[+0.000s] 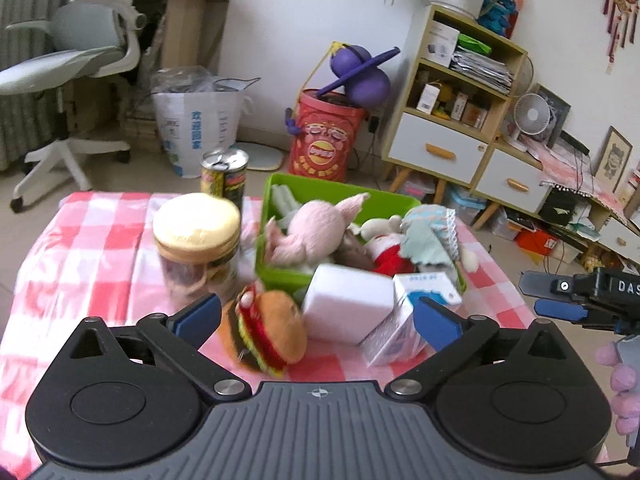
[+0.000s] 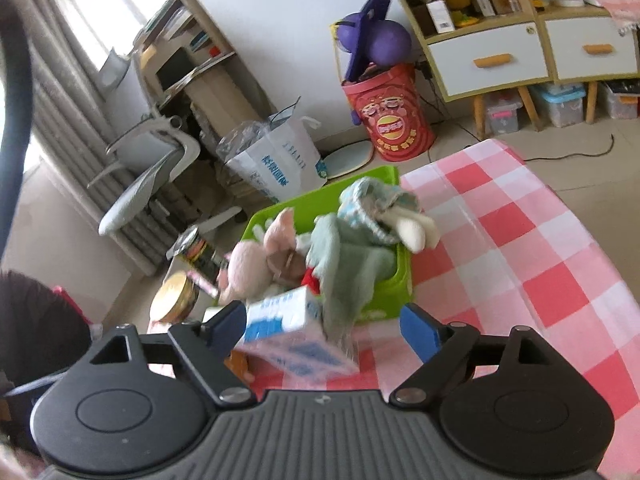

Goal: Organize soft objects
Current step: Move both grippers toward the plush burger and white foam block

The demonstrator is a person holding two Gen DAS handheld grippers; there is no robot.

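Here the left gripper has its jaws spread wide, gripping nothing; the burger plush lies on the counter between them, beside a white block and a milk carton. Beyond, the green bin holds a pink plush. The right gripper jaws also stand apart, flanking the carton

We held the right gripper spread wide over a blue-and-white carton, before the green bin heaped with plush toys.
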